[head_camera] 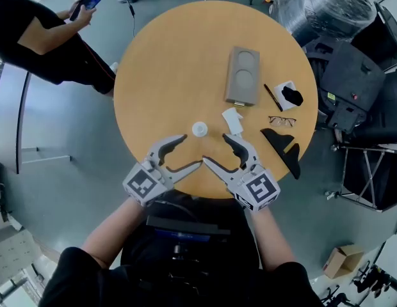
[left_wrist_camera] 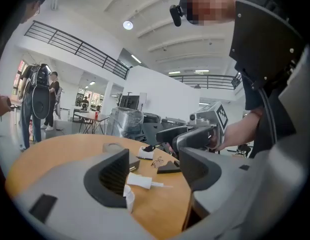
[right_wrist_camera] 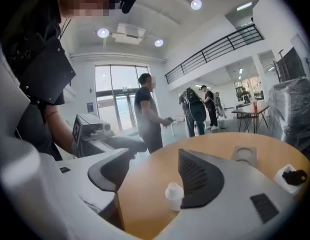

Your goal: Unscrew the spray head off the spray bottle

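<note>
Looks done imo: spray head [head_camera: 232, 120] lies apart from bottle [head_camera: 199, 129], both just beyond my jaws on worktop [head_camera: 173, 62]. L gripper [head_camera: 191, 151] & R gripper [head_camera: 215, 149] jaws wide, empty.

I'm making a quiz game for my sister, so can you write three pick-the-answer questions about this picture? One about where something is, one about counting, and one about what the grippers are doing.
1. Where is the spray head?
A. Lying on the table near the bottle
B. Screwed onto the bottle
C. On the floor

2. How many round hollows does the grey tray have?
A. One
B. Two
C. Four

3. How are the left gripper and the right gripper?
A. Both open, holding nothing
B. Both shut on the bottle
C. Left one shut on the spray head

Answers:
1 A, because the spray head lies on its side on the wood, apart from the upright bottle.
2 B, because two circles show in the tray, one behind the other.
3 A, because each gripper view shows its jaws apart with nothing gripped.
</note>
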Available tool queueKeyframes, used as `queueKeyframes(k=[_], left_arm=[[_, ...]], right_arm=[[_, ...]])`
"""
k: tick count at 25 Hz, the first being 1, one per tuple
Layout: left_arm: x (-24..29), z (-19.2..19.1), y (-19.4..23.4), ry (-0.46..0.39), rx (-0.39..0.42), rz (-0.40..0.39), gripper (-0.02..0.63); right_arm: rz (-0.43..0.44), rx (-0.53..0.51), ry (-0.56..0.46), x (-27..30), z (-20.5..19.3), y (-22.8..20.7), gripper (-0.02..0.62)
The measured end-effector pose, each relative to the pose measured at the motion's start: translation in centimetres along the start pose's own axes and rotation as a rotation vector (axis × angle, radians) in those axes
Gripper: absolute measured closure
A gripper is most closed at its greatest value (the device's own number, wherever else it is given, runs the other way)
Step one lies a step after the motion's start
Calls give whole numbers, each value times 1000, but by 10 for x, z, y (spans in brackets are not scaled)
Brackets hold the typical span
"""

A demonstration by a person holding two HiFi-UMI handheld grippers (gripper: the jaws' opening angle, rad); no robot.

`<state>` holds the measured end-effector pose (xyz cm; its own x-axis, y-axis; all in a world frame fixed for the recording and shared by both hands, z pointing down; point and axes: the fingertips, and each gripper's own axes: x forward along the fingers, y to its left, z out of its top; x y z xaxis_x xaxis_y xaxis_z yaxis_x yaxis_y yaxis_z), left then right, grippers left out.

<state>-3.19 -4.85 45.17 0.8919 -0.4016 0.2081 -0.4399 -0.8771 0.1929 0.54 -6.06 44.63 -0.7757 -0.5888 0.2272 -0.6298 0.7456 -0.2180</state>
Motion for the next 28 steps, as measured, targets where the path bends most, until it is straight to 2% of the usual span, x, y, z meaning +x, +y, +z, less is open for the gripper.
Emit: queueKeyframes(k=[3, 7, 9, 12, 15, 16, 17, 20, 25, 28], left_arm=[[-14, 43, -13, -44, 14, -4, 275], [-35, 89, -25, -90, 6, -6, 356], [-46, 103, -31, -92, 9, -6, 364], [-59, 118, -41, -104, 13, -27, 465], [-67, 130, -45, -126, 28, -32, 542], [-70, 132, -46, -130, 38, -20, 571], [-72, 135, -47, -137, 56, -3, 593], [-78, 142, -50, -151, 88, 35, 604], [-83, 145, -61, -131, 82, 38, 604], [-86, 145, -61, -127, 64, 40, 604]], right_arm=[[30, -26, -71, -15, 45, 18, 282], [57, -72, -101, -29, 90, 36, 282], [70, -93, -117, -36, 107, 49, 283], [56, -125, -104, -43, 125, 64, 386], [59, -151, -144, -46, 141, 67, 440], [67, -152, -154, -48, 143, 69, 483], [77, -149, -158, -50, 144, 71, 584], [112, -135, -157, -57, 144, 79, 598], [135, -135, -162, -68, 150, 94, 598], [157, -174, -153, -67, 152, 107, 600]])
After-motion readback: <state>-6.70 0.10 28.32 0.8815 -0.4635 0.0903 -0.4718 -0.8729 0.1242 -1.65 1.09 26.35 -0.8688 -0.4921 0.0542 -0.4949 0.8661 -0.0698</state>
